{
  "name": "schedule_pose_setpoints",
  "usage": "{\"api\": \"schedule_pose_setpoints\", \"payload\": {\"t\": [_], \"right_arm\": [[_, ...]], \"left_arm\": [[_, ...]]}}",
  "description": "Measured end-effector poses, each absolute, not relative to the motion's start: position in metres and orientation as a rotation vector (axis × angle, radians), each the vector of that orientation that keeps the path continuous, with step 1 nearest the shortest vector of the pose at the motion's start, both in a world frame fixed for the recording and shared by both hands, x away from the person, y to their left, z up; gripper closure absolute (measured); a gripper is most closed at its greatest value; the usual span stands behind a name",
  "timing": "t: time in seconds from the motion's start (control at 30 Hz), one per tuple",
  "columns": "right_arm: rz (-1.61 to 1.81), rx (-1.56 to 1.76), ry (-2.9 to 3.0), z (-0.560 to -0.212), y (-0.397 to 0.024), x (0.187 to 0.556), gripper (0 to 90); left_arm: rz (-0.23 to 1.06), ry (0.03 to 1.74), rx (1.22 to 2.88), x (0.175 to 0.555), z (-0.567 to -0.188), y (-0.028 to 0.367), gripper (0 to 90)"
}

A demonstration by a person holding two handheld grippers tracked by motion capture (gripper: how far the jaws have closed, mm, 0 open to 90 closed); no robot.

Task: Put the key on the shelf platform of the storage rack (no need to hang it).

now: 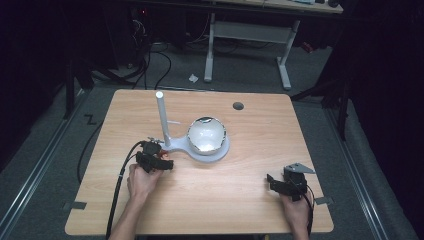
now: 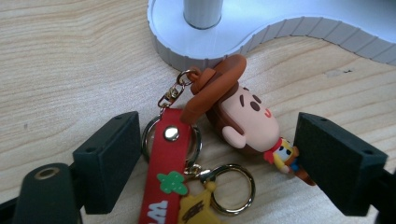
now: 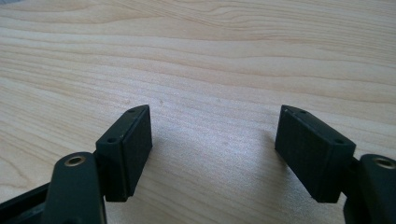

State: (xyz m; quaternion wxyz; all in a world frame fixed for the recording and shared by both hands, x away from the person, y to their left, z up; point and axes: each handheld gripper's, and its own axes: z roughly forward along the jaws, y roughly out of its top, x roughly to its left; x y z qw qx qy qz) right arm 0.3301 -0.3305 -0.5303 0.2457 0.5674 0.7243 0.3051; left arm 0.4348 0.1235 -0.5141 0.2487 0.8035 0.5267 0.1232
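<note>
A keychain lies on the wooden table (image 1: 250,150) just in front of a white stand's base (image 2: 224,37). It has a cowboy figure (image 2: 243,116) with a brown hat, a red strap (image 2: 166,172), a yellow charm and metal rings. My left gripper (image 2: 219,135) straddles it with its jaws apart. The right pad (image 2: 336,163) sits against the figure's small body, and the left pad (image 2: 109,158) stands beside the strap's ring without pressing it. In the high view the left gripper (image 1: 156,152) sits at the foot of the stand's post (image 1: 161,117). My right gripper (image 3: 215,121) hovers open over bare wood.
The white stand carries a shiny round bowl (image 1: 206,134) on its wider end (image 1: 220,152). A small dark hole (image 1: 238,106) marks the table's far side. The right gripper (image 1: 274,182) is near the front right corner. A desk frame and cables stand on the floor beyond.
</note>
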Motion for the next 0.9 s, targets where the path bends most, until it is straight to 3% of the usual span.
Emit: {"api": "schedule_pose_setpoints", "payload": {"t": [0.1, 0.2, 0.4, 0.47, 0.5, 0.7, 0.8, 0.9], "right_arm": [[0.832, 1.546, 1.977, -0.530, -0.331, 0.330, 27.5], [0.831, 1.546, 1.977, -0.530, -0.331, 0.330, 27.5], [0.831, 1.546, 1.977, -0.530, -0.330, 0.330, 27.5], [0.832, 1.546, 1.977, -0.530, -0.330, 0.330, 27.5], [0.831, 1.546, 1.977, -0.530, -0.330, 0.330, 27.5], [0.831, 1.546, 1.977, -0.530, -0.330, 0.330, 27.5], [0.832, 1.545, 1.978, -0.530, -0.330, 0.330, 27.5], [0.831, 1.546, 1.977, -0.530, -0.330, 0.330, 27.5]], "left_arm": [[0.340, 1.429, 2.198, 0.434, -0.513, 0.123, 19.4], [0.373, 1.405, 2.209, 0.429, -0.510, 0.122, 27.3], [0.380, 1.404, 2.195, 0.426, -0.507, 0.124, 31.2], [0.381, 1.391, 2.179, 0.424, -0.505, 0.125, 35.6], [0.389, 1.397, 2.149, 0.423, -0.503, 0.128, 49.2], [0.371, 1.404, 2.121, 0.420, -0.503, 0.132, 54.5], [0.369, 1.394, 2.088, 0.417, -0.499, 0.136, 66.9], [0.383, 1.385, 2.090, 0.415, -0.499, 0.137, 70.0]]}}
